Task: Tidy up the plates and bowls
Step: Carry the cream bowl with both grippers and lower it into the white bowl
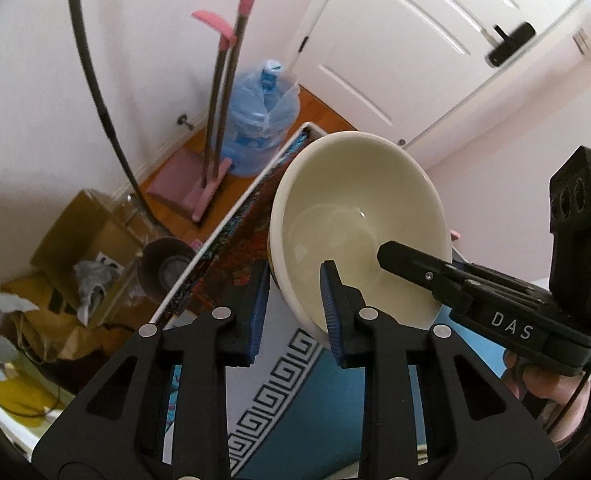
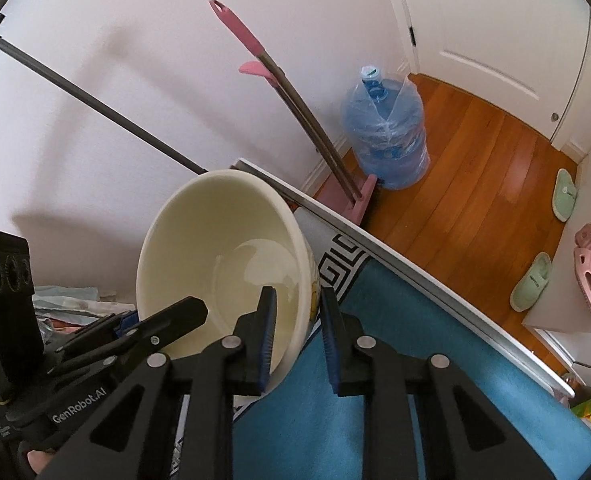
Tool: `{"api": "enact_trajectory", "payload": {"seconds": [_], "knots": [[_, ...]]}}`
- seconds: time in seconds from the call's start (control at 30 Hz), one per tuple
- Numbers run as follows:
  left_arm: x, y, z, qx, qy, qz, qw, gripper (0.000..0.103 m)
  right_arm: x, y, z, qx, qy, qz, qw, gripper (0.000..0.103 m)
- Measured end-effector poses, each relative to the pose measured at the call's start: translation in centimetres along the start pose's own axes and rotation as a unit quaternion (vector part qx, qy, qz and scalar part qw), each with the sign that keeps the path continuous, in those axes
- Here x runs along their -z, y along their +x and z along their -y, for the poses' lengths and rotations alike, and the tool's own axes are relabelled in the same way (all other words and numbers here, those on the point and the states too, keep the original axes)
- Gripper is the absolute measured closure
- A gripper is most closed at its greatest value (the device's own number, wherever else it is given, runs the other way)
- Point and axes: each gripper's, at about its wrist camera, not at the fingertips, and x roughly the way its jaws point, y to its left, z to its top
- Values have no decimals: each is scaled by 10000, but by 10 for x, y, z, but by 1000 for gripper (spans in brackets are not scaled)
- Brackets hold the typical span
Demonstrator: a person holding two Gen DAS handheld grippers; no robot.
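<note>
A large cream bowl [image 1: 355, 200] [image 2: 215, 240] with a yellow pattern on its outside hangs tilted over the table, held by both grippers at opposite sides of its rim. In the left wrist view my left gripper [image 1: 293, 312] is shut on the near rim, one blue pad inside and one outside. My right gripper [image 1: 399, 260] comes in from the right with one finger inside the bowl. In the right wrist view my right gripper [image 2: 299, 332] clamps the bowl's wall, and my left gripper [image 2: 175, 316] grips the rim at the left.
The table carries a blue cloth [image 2: 395, 360] with a black-and-white key border, and its white edge runs diagonally. Beyond it on the wooden floor stand a blue water jug [image 2: 387, 140], pink-handled mops [image 2: 295, 92] and slippers [image 2: 535, 280]. A cardboard box [image 1: 83, 232] sits lower left.
</note>
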Motion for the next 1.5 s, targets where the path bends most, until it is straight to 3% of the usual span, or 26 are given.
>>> {"api": "enact_trajectory", "payload": {"seconds": [0.33,0.37,0.43,0.73,0.97,1.3,1.5], "knots": [[26,-65,62,234,605,172,9977,80,40,-95,-6,243,230,614,9976,83],[31,-73,71,496,751,278,9956,80,47,-106,-6,260,269,689,9969,83],[43,-90,90,543,976,363,9931,80,61,-128,-4,287,324,855,9954,83],[123,-141,178,999,1715,388,9793,80,155,-232,21,697,761,1482,9836,83],[199,-155,249,1289,2236,205,9659,80,245,-295,59,998,1270,1787,9706,83],[296,-142,314,1526,2691,-208,9507,80,347,-331,110,1283,1909,1835,9557,83],[326,-115,316,1288,2912,-480,9467,80,381,-316,134,1203,2249,1646,9528,83]]}}
